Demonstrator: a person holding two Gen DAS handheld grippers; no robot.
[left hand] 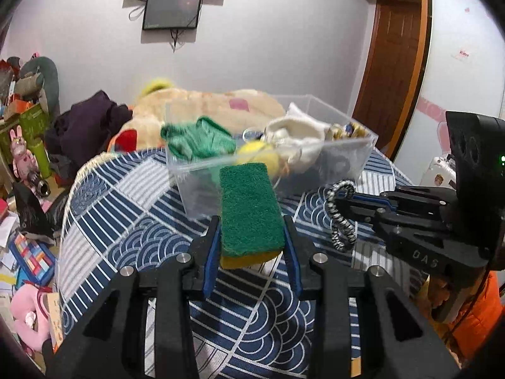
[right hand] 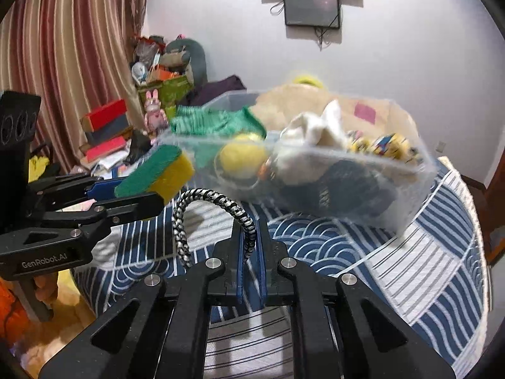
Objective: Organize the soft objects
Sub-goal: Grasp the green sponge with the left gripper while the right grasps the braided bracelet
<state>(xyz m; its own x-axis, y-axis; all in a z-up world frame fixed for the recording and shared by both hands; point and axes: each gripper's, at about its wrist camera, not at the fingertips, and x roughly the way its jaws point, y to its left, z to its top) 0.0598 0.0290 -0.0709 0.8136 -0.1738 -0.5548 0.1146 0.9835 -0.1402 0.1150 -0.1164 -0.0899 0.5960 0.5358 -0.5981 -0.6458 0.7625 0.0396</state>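
We see the left tool (left hand: 252,237) clamping a green-yellow sponge (left hand: 249,210), the right tool (right hand: 251,246) pinching a braided black-white band (right hand: 217,199); both are lifted over the bench (left hand: 126,221), near the clear bin (left hand: 344,164) of soft items.

Support surface: table (left hand: 104,195) w/ rounded edge, covered by cloth (right hand: 442,252) in navy/white patchwork, i.e. wave-scale panels alternating w/ striped panels. Cloth drapes over the rim on the far side in both views. Directly on cloth: one clear plastic bin (left hand: 353,161), rectangular, upright, sitting toward far side of table. Bin base in contact w/ cloth; pattern visible through its walls. Bin blurred in right wrist view (right hand: 419,195). Near part of cloth bare apart from shadows. Nothing else seen resting on it.
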